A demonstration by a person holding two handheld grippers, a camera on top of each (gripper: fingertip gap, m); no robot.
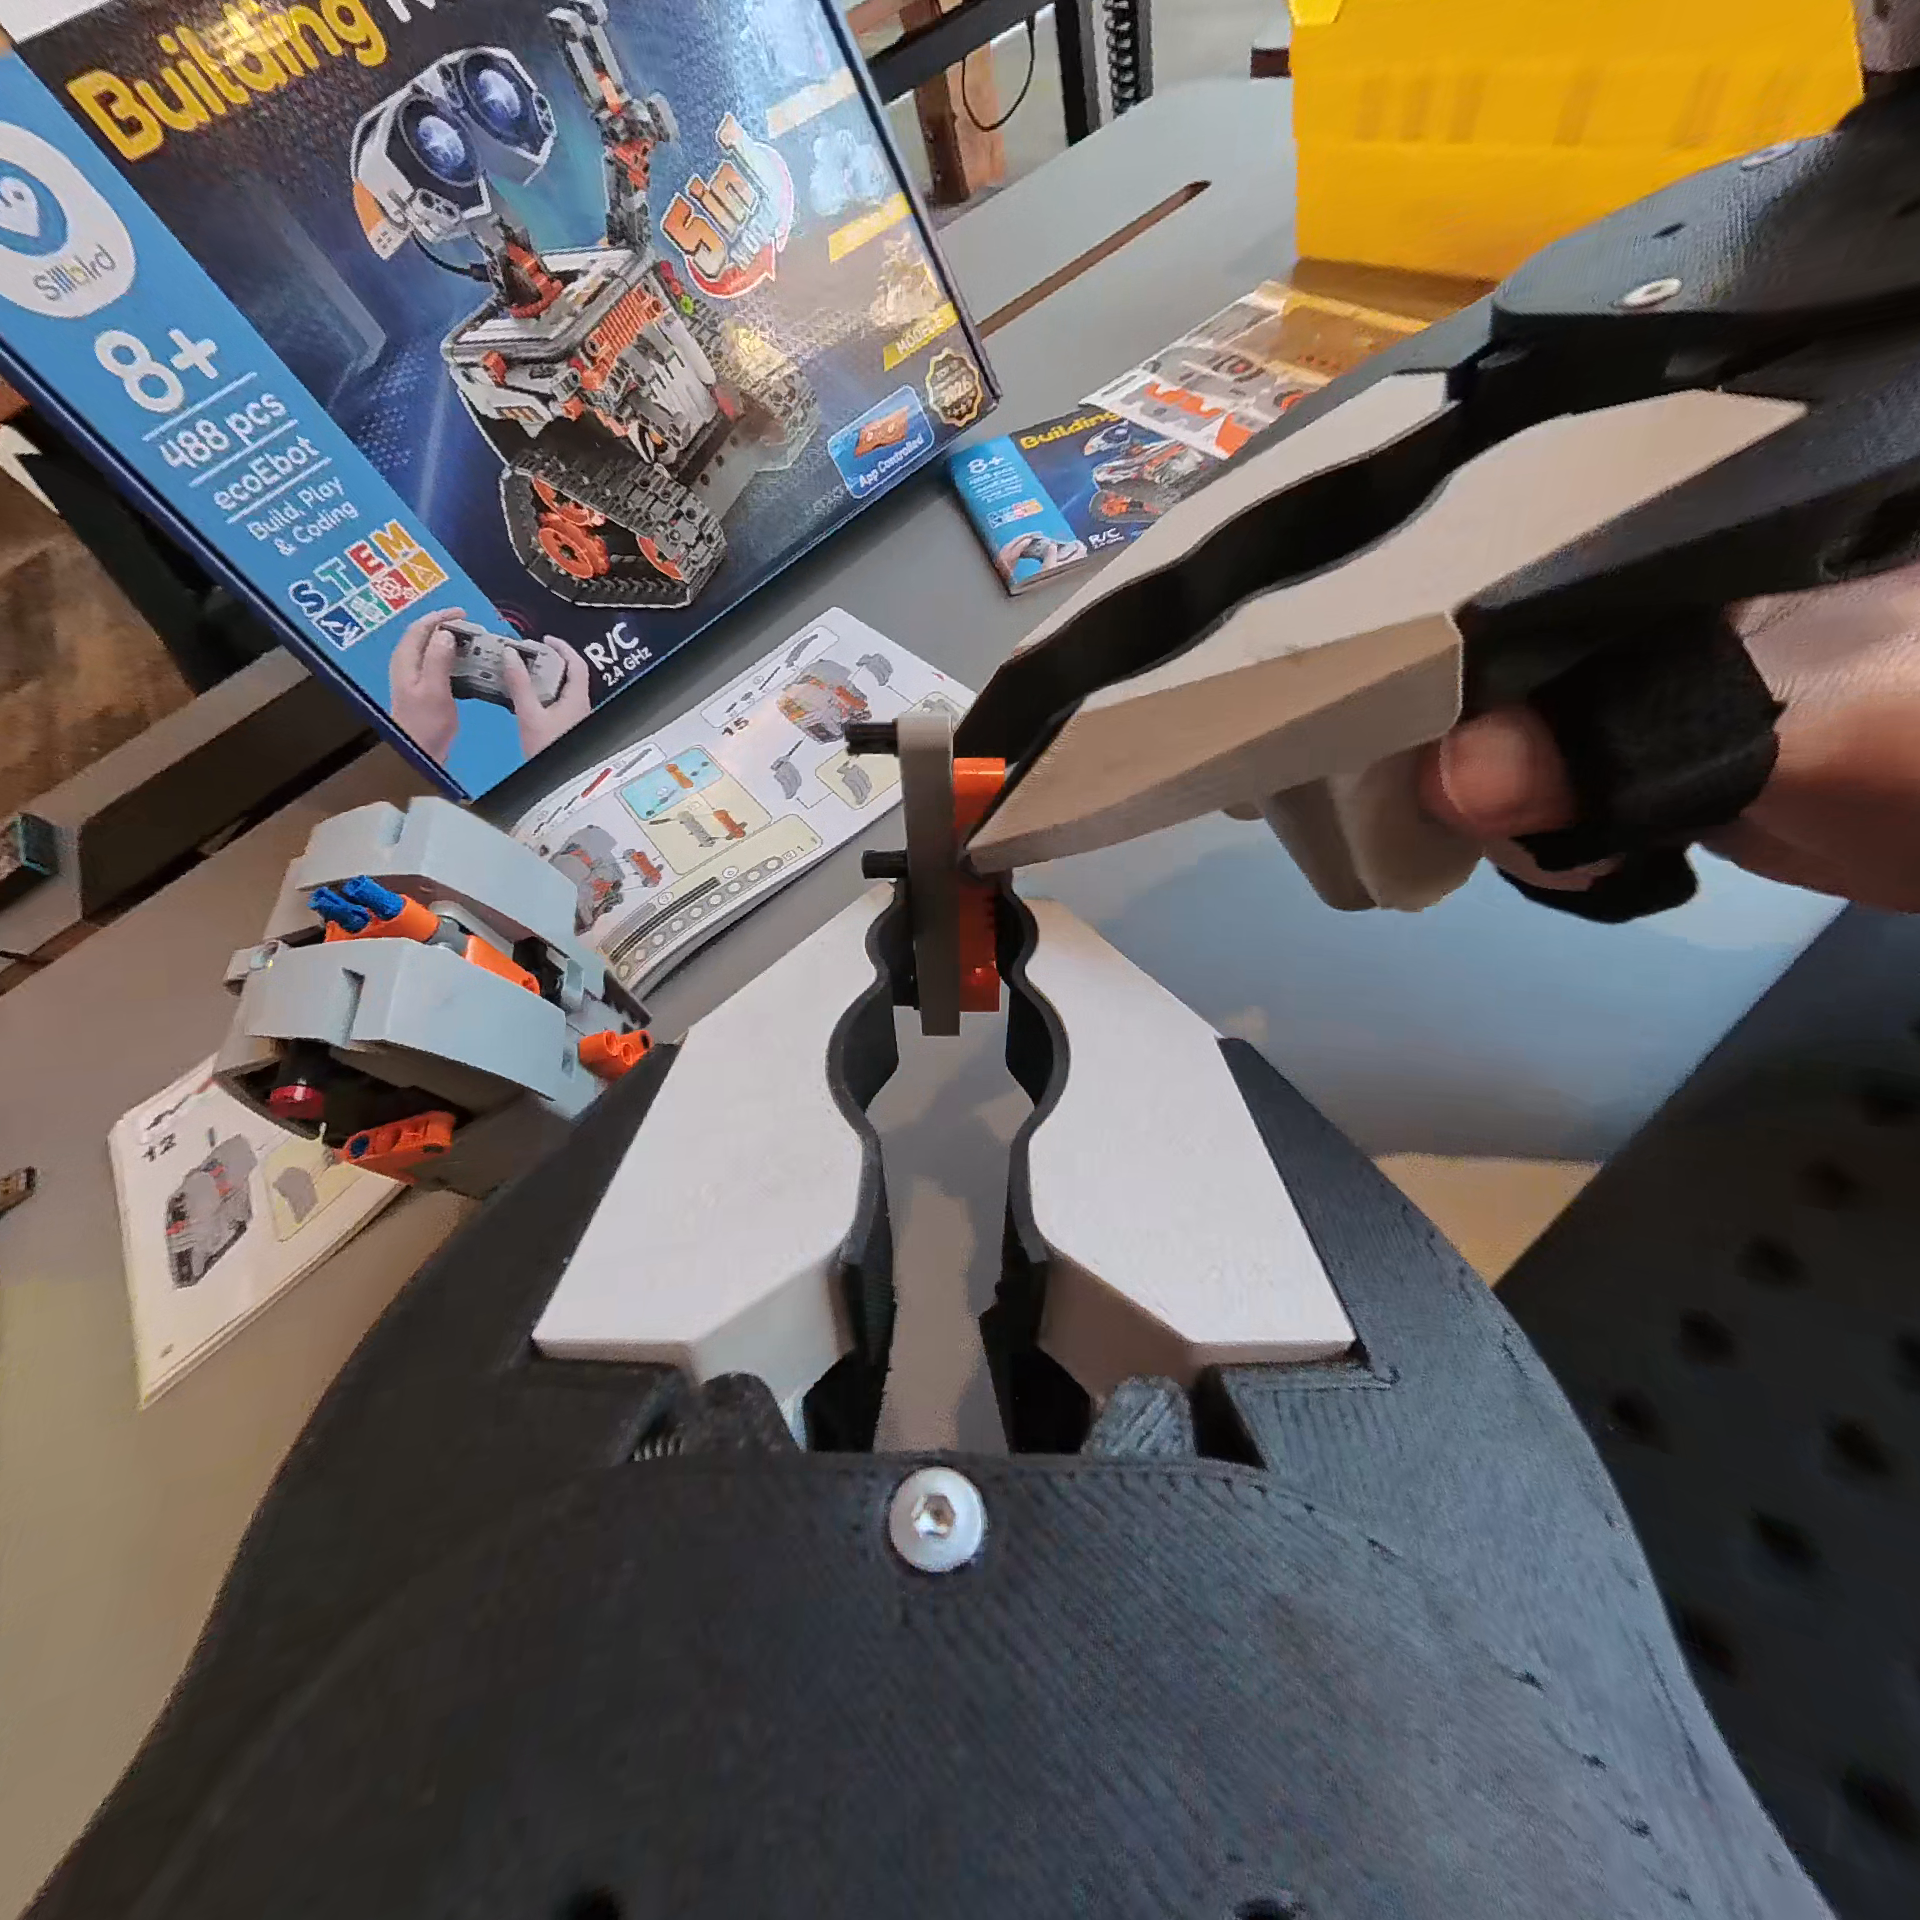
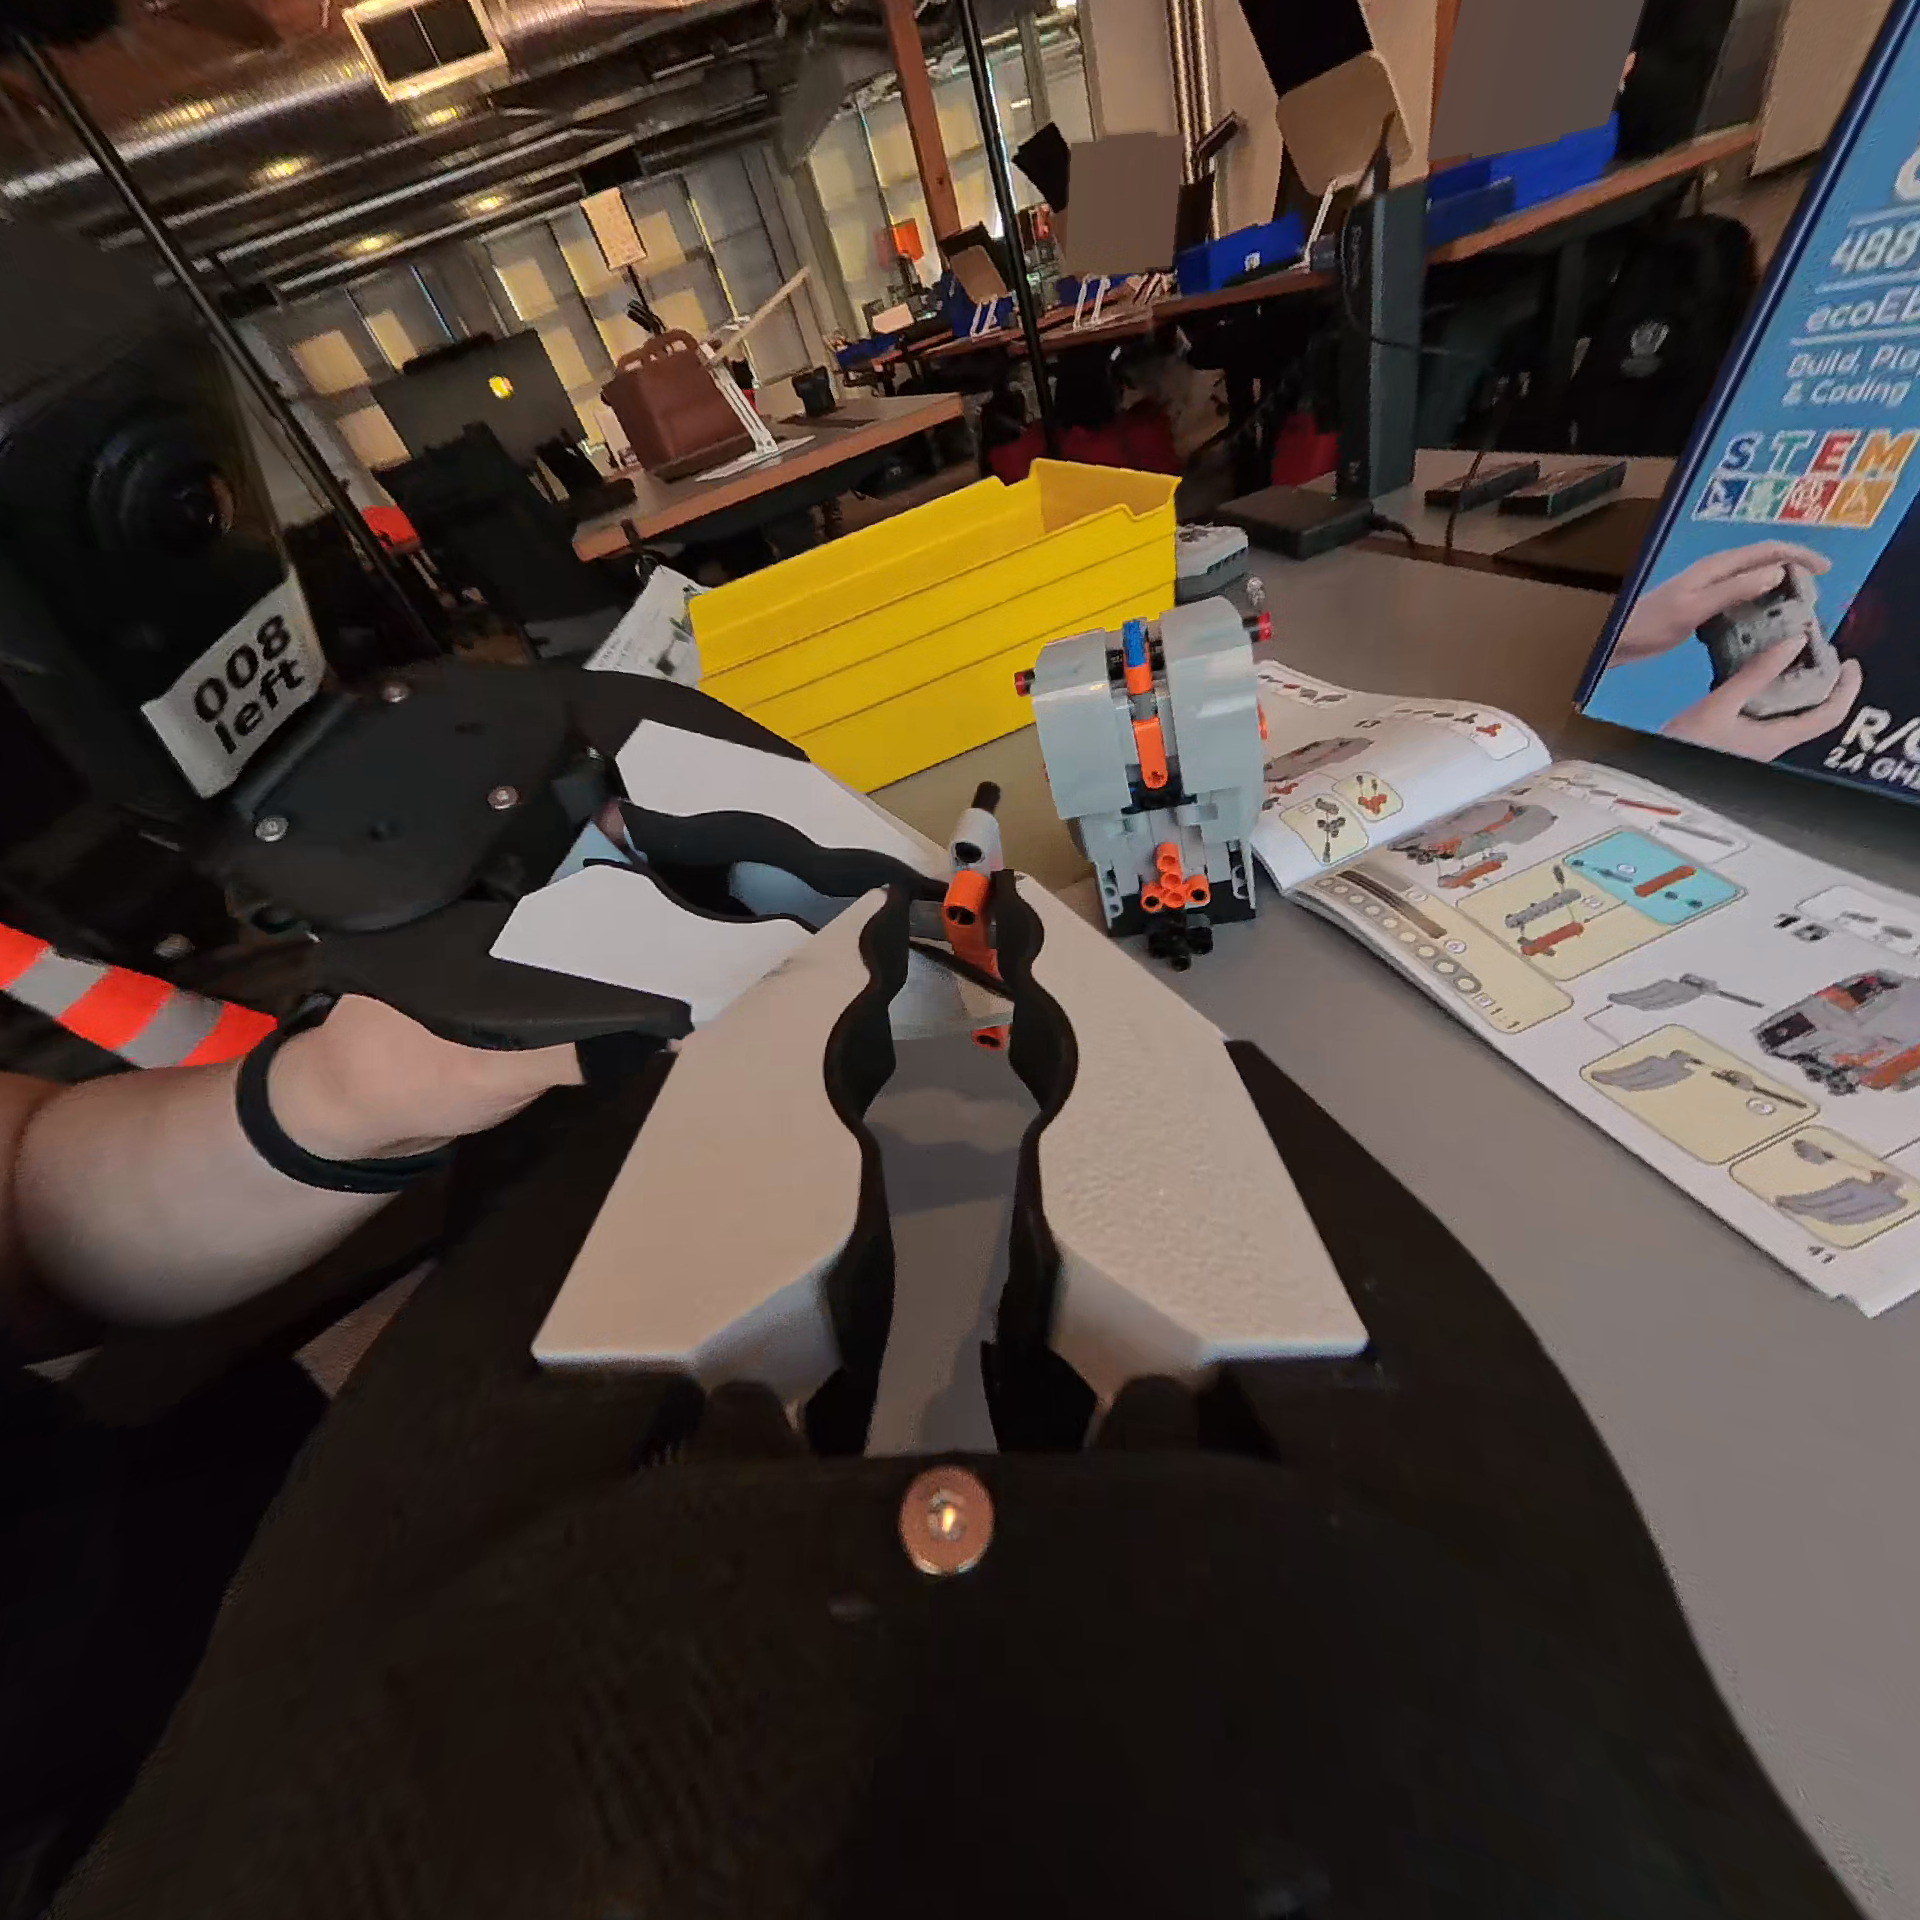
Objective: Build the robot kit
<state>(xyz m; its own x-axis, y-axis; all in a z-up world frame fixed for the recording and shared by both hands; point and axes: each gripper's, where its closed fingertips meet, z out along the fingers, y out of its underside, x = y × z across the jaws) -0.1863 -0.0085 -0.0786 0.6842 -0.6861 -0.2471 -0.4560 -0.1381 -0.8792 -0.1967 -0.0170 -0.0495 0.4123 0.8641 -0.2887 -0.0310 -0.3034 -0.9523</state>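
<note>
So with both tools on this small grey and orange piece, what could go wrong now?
1. The left tool pinches only the lower end of the grey and orange piece, so a push from the right tool might twist it or make it slip out.
2. The two black pins stick out with no support; they may pop loose.
3. If dropped, the piece could land near the half-built model on the open booklet.

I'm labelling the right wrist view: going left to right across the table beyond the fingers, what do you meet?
Yellow bin → grey and orange brick model → open instruction booklet → blue toy box.
</note>
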